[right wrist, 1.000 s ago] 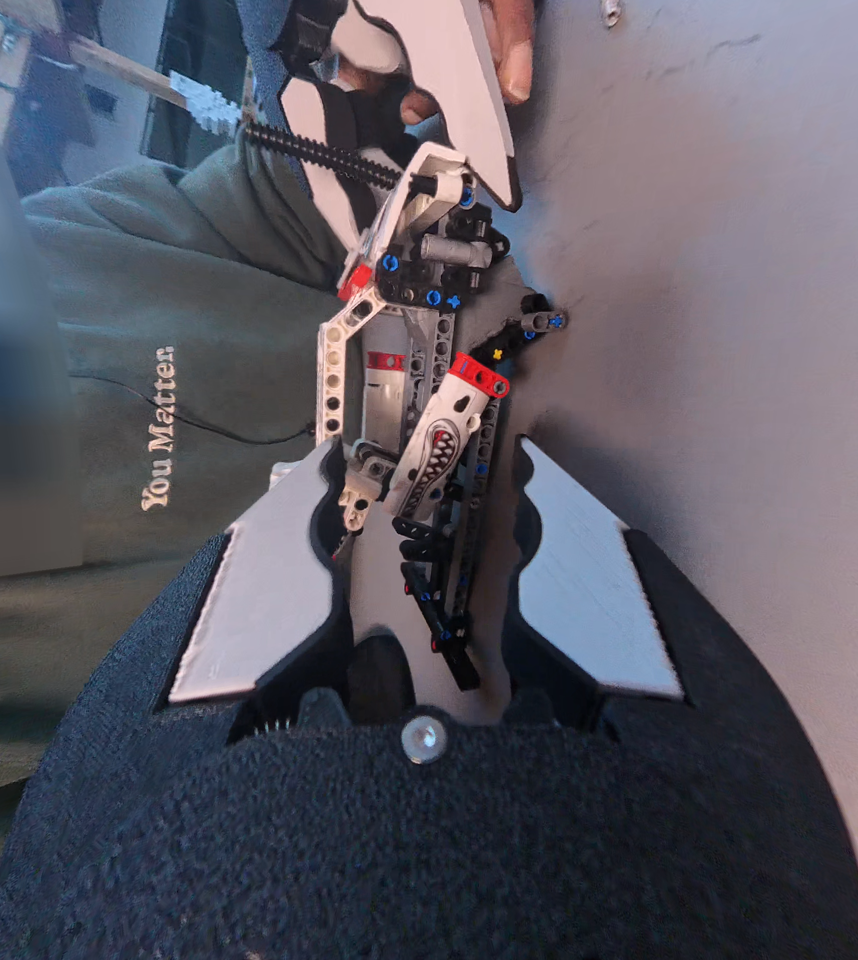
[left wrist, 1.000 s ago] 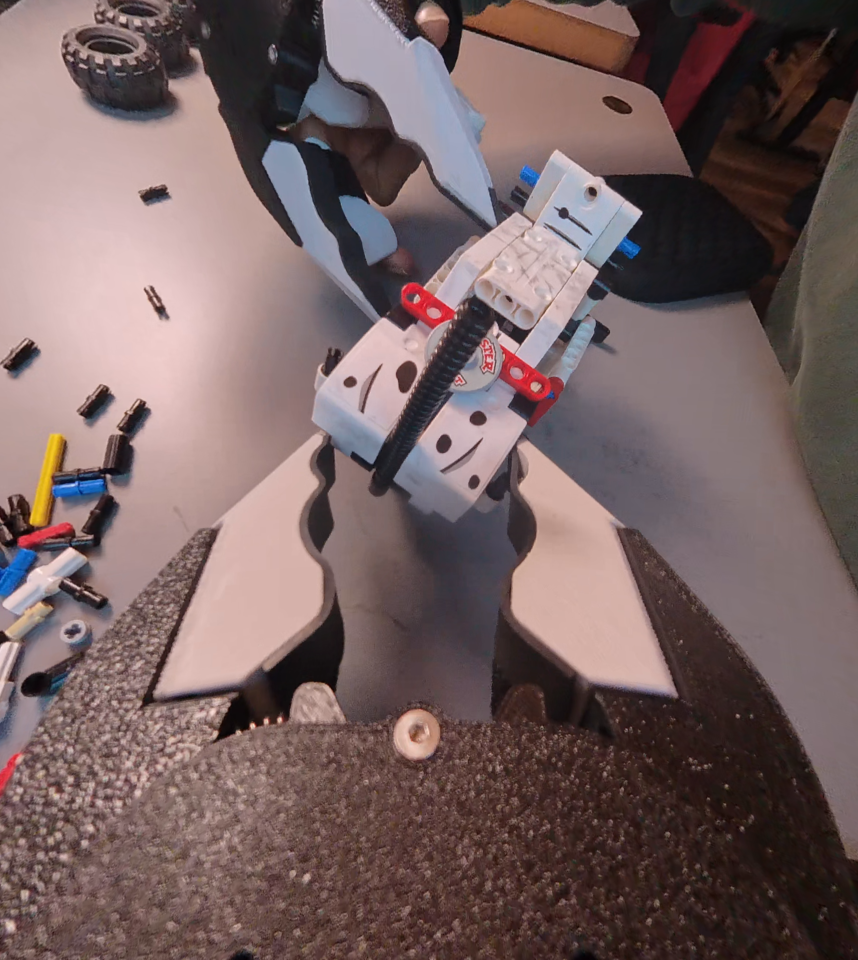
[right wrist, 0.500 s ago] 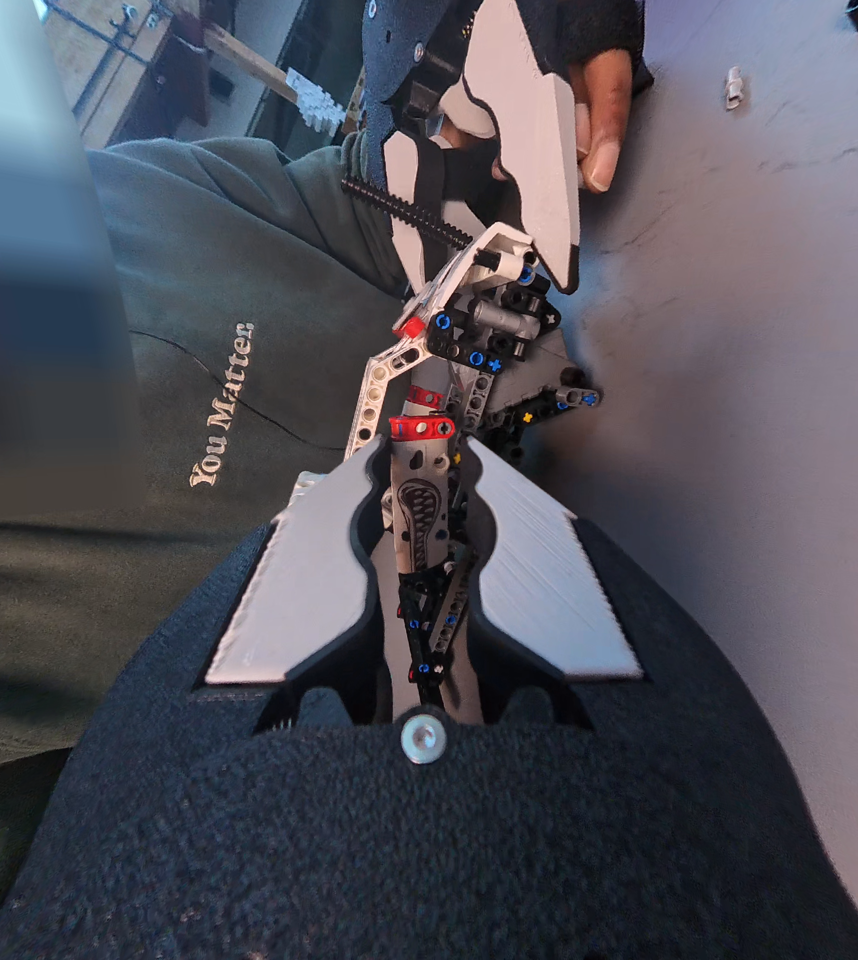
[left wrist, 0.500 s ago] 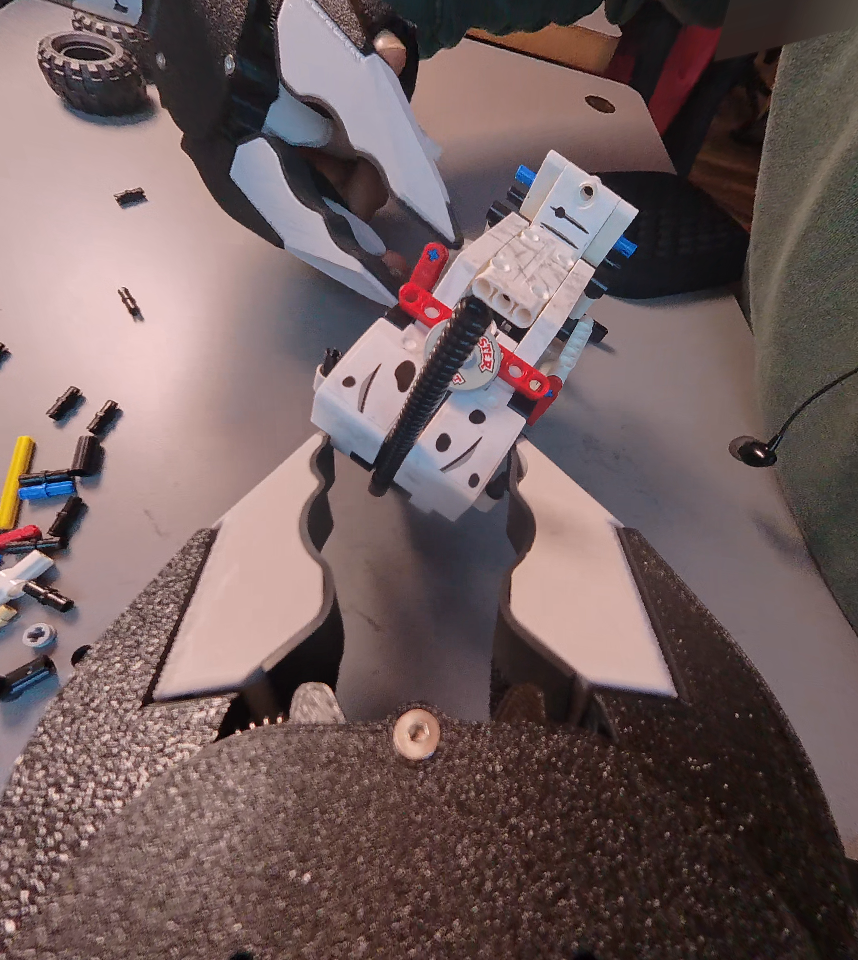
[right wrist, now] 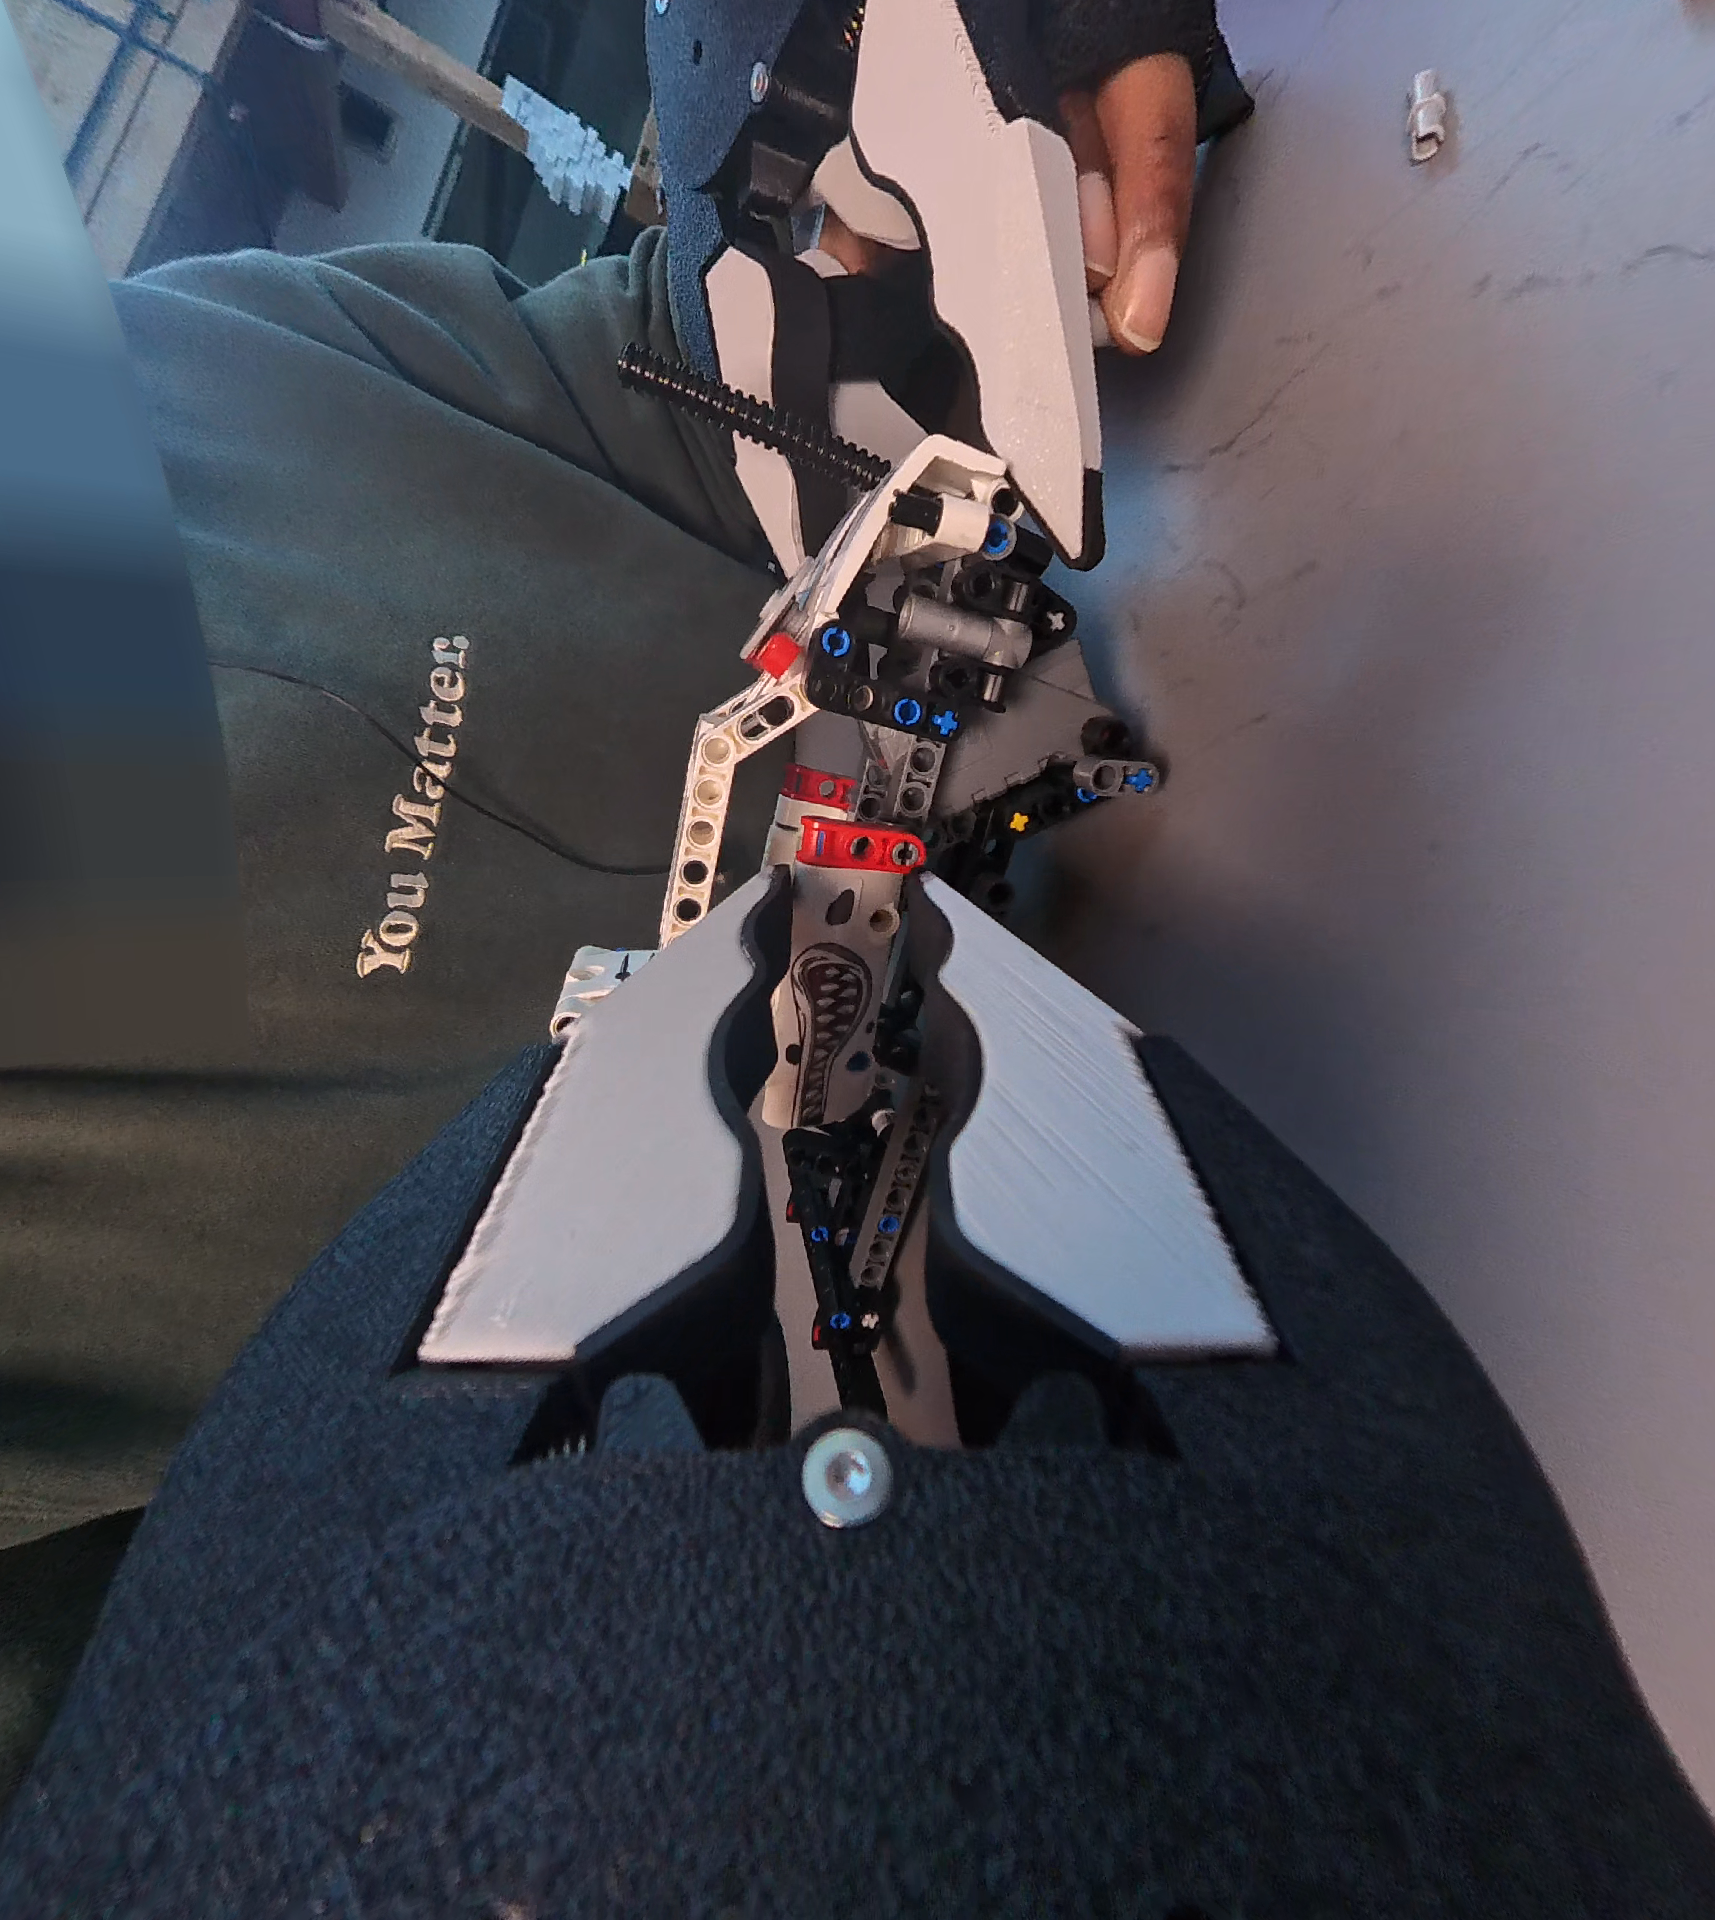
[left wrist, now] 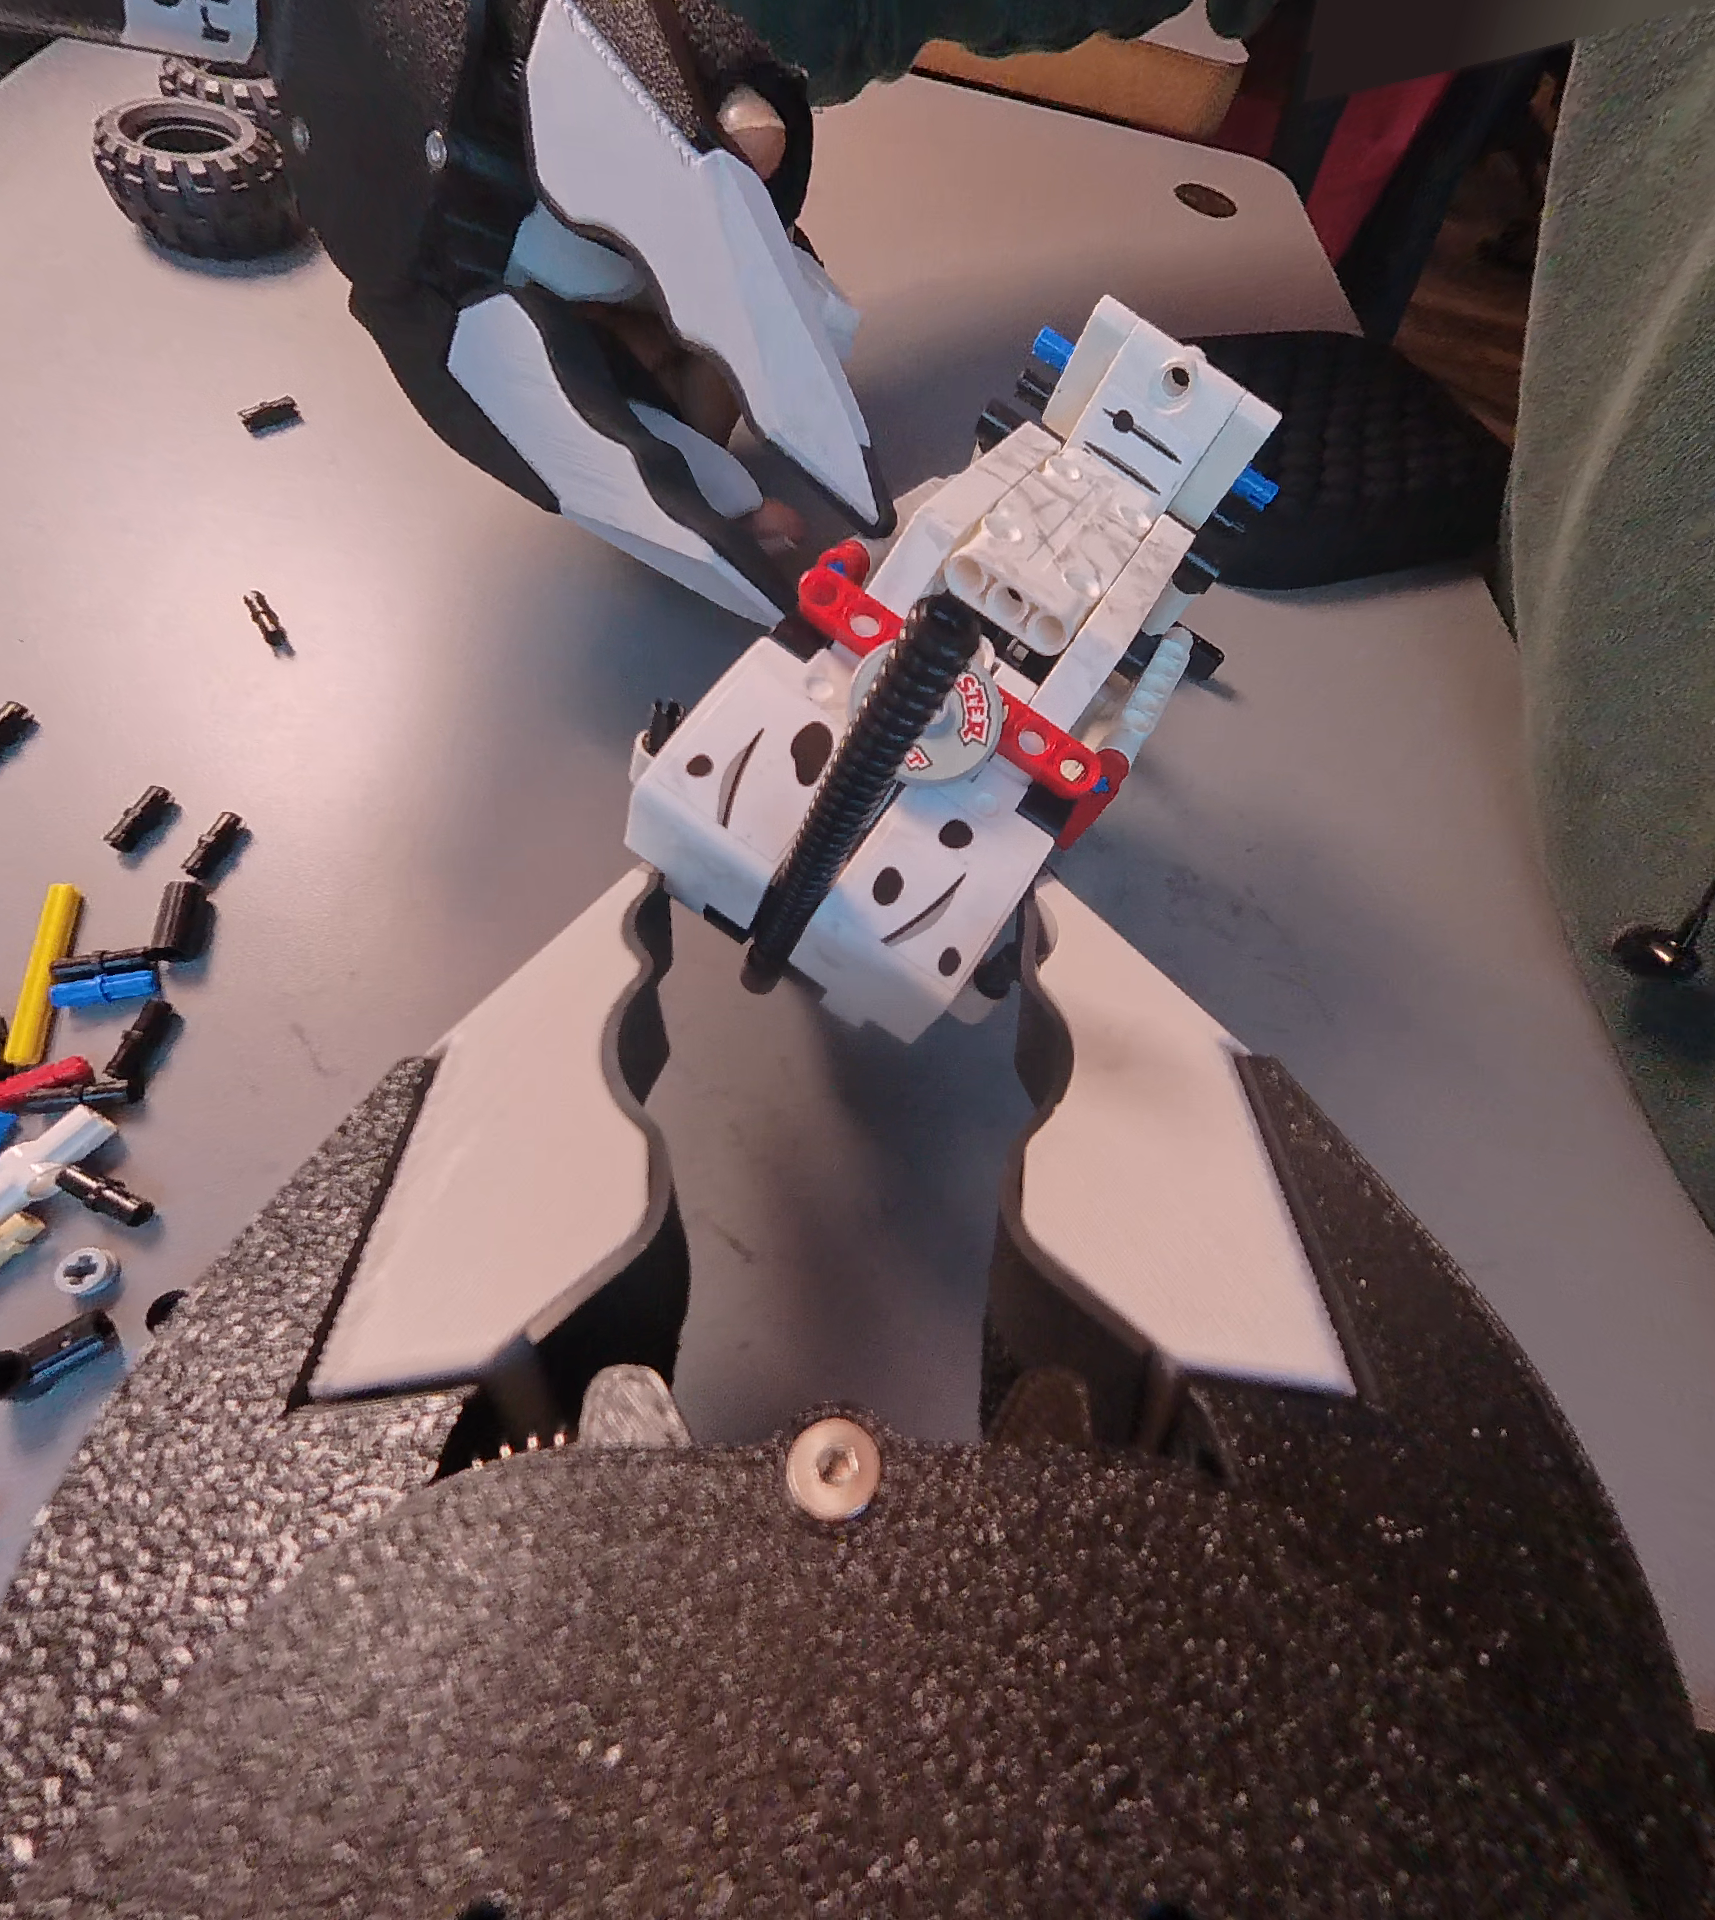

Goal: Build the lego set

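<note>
Left gripper [left wrist: 837,935] clamps the nose of the lego model [left wrist: 936,727], lifted off the grey table [left wrist: 417,644]. Right gripper [right wrist: 848,904] closes on the shark-mouth side panel [right wrist: 822,1029] — seating it, probably. Body largely assembled; tyres [left wrist: 193,171] unfitted, loose pins [left wrist: 53,1060] remain — well past halfway, I judge.

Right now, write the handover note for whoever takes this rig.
Left gripper: shut on the front of the white lego vehicle, holding it tilted.
Right gripper: shut on the vehicle's side panel, by the red beam.
Done: body largely built, black ribbed hose on top.
Left: tyres lie unmounted at the far left of the table; loose pins and axles wait nearer, on the left.
</note>
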The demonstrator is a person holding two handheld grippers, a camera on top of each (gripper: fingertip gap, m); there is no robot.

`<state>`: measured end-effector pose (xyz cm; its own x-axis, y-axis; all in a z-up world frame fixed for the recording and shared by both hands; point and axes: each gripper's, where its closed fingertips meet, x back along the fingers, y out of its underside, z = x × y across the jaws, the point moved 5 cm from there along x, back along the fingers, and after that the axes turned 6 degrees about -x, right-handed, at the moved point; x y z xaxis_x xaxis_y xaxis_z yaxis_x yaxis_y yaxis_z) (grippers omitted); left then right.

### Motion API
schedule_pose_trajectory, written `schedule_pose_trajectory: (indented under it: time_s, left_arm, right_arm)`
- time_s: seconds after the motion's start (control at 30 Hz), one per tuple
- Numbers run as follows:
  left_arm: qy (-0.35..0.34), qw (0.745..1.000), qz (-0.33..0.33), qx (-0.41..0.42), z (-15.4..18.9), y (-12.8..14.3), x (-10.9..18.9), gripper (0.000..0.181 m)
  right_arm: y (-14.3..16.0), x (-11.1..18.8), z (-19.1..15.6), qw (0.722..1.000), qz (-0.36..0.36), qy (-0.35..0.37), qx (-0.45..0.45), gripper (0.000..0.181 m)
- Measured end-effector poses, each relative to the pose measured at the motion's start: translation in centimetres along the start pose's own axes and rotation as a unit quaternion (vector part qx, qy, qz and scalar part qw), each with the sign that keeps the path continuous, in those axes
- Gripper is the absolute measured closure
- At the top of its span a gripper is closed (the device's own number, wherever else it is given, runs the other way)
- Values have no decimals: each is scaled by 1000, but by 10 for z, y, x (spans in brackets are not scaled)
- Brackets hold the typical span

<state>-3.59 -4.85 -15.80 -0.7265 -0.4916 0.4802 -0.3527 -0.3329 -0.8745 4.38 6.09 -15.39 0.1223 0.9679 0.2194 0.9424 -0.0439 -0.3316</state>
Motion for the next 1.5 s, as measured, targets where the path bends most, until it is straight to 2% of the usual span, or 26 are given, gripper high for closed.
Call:
schedule_pose_trajectory:
  time_s: [0.47, 0.73, 0.83, 0.97, 1.17, 1.23, 1.4, 1.5]
  left_arm:
    - [-26, 999, -8, -39, 11, -1, 1, 116]
    - [-26, 999, -10, -26, 13, -1, 0, 116]
    - [-22, 1000, -11, -9, 12, -1, 0, 116]
    - [-19, 999, -11, 32, 8, 1, 0, 115]
    - [-11, 998, -8, 58, 3, 1, 1, 115]
    - [-15, 998, -11, 68, -1, 1, 0, 115]
    - [-21, 996, -4, 83, -15, 0, 0, 118]
    - [-57, 995, -11, 80, -26, -2, 2, 117]
  right_arm:
    - [3, -7, -4, 1000, -21, 9, -3, 159]
    - [4, -8, -3, 1000, -22, 5, 0, 157]
    - [1, -1, -7, 1000, 3, 7, 29, 140]
    - [-2, 15, -29, 990, 86, 38, 103, 131]
    - [33, 18, -67, 951, 158, 165, 209, 110]
    - [48, 14, -71, 931, 171, 228, 228, 105]
    - [80, -9, -58, 873, 163, 379, 259, 104]
    - [88, -19, -38, 842, 136, 461, 245, 108]
